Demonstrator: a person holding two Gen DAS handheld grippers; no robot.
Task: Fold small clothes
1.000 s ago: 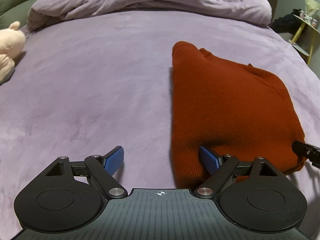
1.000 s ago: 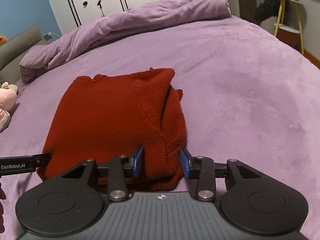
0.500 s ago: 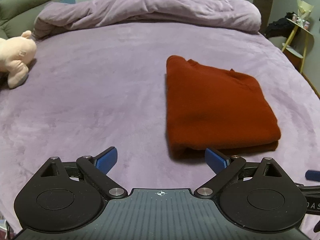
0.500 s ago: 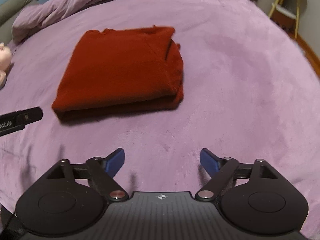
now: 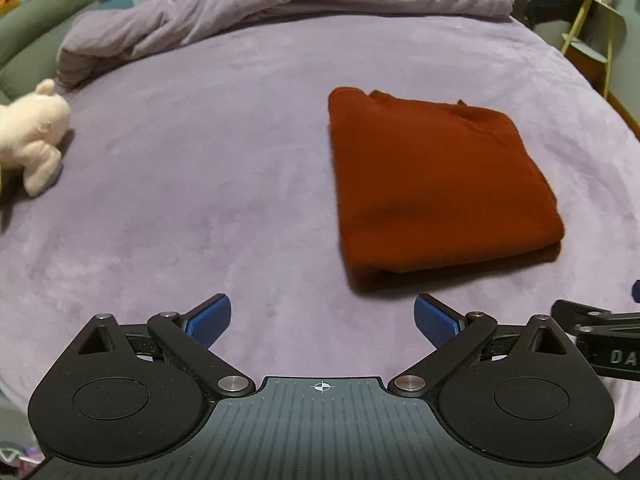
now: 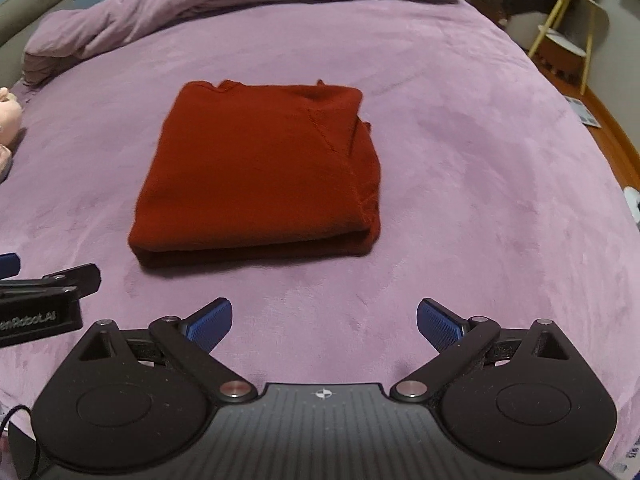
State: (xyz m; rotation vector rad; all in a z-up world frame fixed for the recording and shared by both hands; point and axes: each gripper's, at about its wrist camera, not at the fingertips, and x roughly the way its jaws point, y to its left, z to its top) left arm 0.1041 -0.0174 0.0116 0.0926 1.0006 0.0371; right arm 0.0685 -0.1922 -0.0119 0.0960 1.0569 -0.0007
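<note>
A rust-red knit garment [image 5: 436, 184] lies folded into a flat rectangle on the purple bed [image 5: 200, 184]. It also shows in the right wrist view [image 6: 260, 172], folded edge toward me. My left gripper [image 5: 322, 318] is open and empty, hovering short of the garment's near left corner. My right gripper [image 6: 324, 320] is open and empty, hovering short of the garment's near edge. Each gripper's black body shows at the edge of the other's view.
A bunched purple duvet [image 5: 280, 0] lies along the far side of the bed. A pink plush toy [image 5: 32, 136] lies at the left edge. A yellow-legged side table [image 6: 568, 28] stands off the bed at the far right, over wooden floor.
Both grippers have pulled back from the garment. The right gripper, narrow around its near edge a second ago, has let go and opened wide. The garment now lies flat.
</note>
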